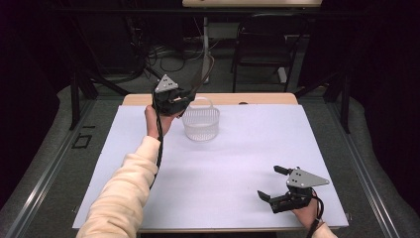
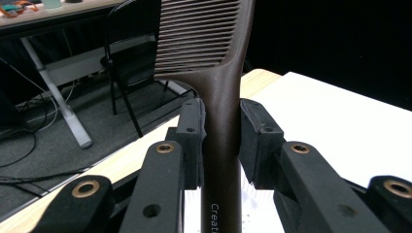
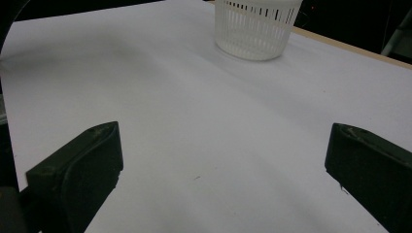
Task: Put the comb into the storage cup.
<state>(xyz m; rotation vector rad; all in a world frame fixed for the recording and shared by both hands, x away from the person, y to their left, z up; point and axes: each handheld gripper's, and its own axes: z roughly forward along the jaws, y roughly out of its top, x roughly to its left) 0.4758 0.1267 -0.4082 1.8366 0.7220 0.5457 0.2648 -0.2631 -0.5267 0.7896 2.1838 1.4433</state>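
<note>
My left gripper (image 1: 184, 100) is held up at the far left of the table, just left of a white slotted basket (image 1: 201, 123), and is shut on a dark brown comb (image 1: 201, 79). In the left gripper view the two pads (image 2: 193, 131) press on the comb's handle (image 2: 221, 111), and its teeth rise above them. My right gripper (image 1: 268, 182) rests low near the front right edge, open, with nothing between its fingers (image 3: 77, 174). From that gripper the basket (image 3: 255, 29) stands far off across the sheet.
A white sheet (image 1: 233, 158) covers the wooden table (image 1: 257, 98). Beyond the far edge are a dark chair (image 1: 262, 44), desk legs and floor cables. The basket has a thin hoop handle; I cannot see its inside.
</note>
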